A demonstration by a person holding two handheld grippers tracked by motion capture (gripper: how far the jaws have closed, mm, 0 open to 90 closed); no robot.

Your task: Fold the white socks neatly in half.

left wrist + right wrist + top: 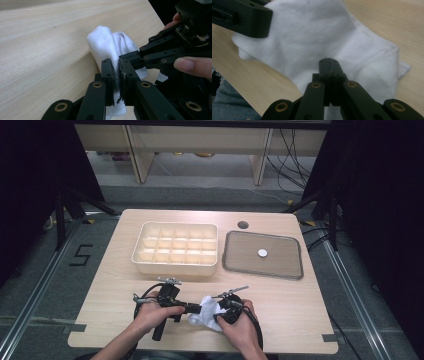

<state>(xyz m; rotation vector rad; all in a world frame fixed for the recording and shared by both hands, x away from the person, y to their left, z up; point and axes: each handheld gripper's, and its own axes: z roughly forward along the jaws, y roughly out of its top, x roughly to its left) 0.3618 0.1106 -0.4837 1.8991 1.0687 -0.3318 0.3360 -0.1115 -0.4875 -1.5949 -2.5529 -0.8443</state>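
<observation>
Both grippers are on the white cloth [207, 312] at the near edge of the table [280, 295], between the person's two hands. Left gripper [117, 75]: jaws nearly together, with a thin fold of cloth pinched between the pads; in the left gripper view the fabric runs down through the narrow gap and bunches up into a rolled hump just beyond the tips. Right gripper [329, 65]: jaws fully together, cloth spread under and around the tips; it looks clamped on a layer, but the fabric between the pads is too thin to see outright. In the high view the cloth sits crumpled between the left gripper [196, 309] and right gripper [222, 306], partly lifted, not flat. My read: pickup and two-point grip are done, folding or rolling is mid-way, one fold formed, edges uneven. The compartment box [175, 249] sits farther back with all cells bare, and the lid [263, 254] lies beside it on the right, both well apart from the cloth. Left to do, probably: finish the fold, then move the cloth into a cell.
</observation>
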